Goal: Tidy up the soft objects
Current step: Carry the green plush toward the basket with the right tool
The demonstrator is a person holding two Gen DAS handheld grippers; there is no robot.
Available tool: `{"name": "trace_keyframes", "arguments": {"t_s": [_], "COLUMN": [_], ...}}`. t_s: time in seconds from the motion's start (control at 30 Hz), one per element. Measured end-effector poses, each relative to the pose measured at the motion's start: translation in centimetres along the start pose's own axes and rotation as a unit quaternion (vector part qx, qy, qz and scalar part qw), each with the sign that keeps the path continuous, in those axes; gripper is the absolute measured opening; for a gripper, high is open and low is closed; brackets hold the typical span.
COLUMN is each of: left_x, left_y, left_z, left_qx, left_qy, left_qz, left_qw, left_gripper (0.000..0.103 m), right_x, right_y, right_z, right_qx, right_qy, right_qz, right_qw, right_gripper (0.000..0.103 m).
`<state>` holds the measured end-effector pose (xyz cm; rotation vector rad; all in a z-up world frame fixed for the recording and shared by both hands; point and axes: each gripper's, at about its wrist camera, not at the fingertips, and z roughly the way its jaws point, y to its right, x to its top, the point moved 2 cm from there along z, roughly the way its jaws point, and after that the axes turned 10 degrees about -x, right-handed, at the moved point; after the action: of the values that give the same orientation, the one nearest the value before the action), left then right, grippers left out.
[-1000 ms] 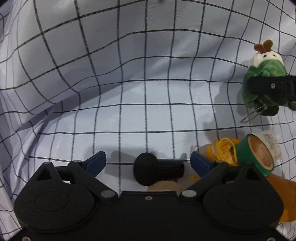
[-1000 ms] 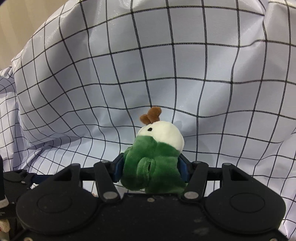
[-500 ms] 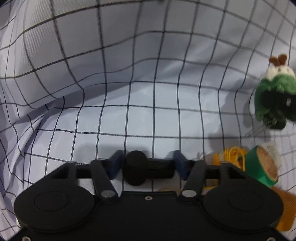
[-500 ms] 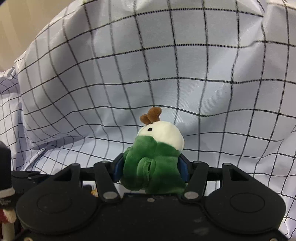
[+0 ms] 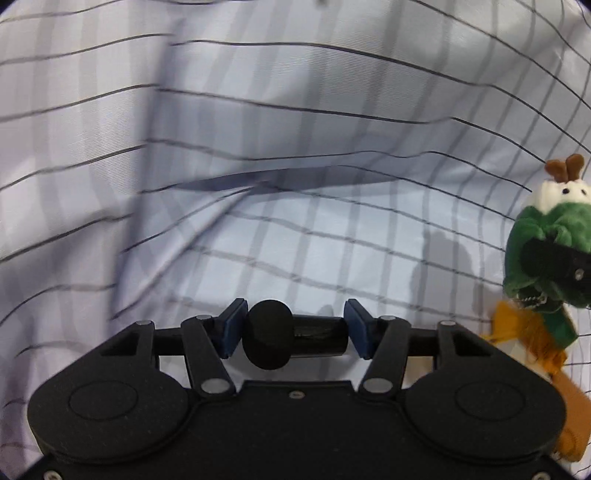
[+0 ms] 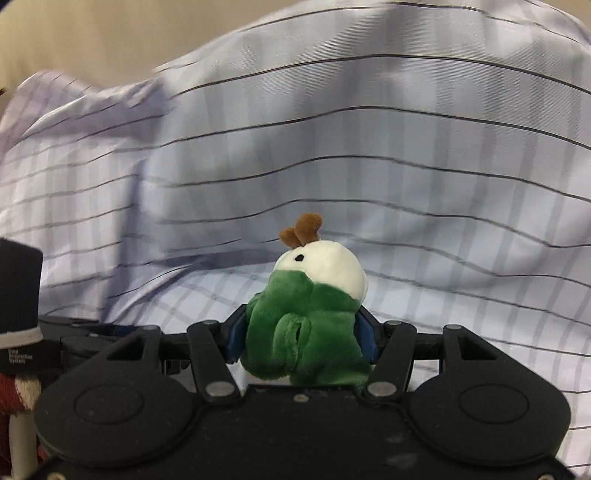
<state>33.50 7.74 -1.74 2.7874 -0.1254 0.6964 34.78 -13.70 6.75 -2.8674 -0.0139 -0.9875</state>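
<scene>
White grid-checked cloth spreads beneath us. Our right gripper is clamped partway on the green-and-white plush toy with brown antlers; our left gripper pinches a black cylindrical object crosswise.

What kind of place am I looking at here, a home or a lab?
Hard to say; probably a staged tabletop. A white checked cloth is draped over everything, with a plain beige wall behind. Each claw holds something: a green plush toy and a black cylinder-shaped object.
</scene>
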Motion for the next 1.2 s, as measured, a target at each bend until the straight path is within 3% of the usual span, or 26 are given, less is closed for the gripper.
{"name": "trace_keyframes", "arguments": {"t_s": [0.37,0.6,0.73,0.93,1.2], "left_x": [-5.9,-11.6,-14.9,-19.4,-24.1], "left_y": [-4.6,-4.6,-2.7,1.3,9.3], "left_z": [-8.5,-13.2,-15.5,-16.9,-16.6], "left_qx": [0.051,0.063,0.062,0.029,-0.031], "left_qy": [0.062,0.084,0.091,0.084,0.046], "left_qz": [-0.042,-0.060,-0.046,-0.017,0.052], "left_qw": [0.9959,0.9927,0.9928,0.9959,0.9971], "left_gripper": [0.055,0.055,0.055,0.055,0.055], "right_x": [-6.0,-13.1,-17.9,-25.2,-32.6], "right_y": [-11.0,-13.7,-12.8,-8.8,-2.1], "right_z": [-4.7,-11.0,-14.7,-19.6,-24.8], "right_qx": [0.091,0.135,0.151,0.143,0.031], "right_qy": [0.010,0.010,-0.001,-0.024,-0.022], "right_qz": [-0.105,-0.164,-0.169,-0.145,-0.084], "right_qw": [0.990,0.977,0.974,0.979,0.996], "right_gripper": [0.058,0.058,0.058,0.058,0.058]}}
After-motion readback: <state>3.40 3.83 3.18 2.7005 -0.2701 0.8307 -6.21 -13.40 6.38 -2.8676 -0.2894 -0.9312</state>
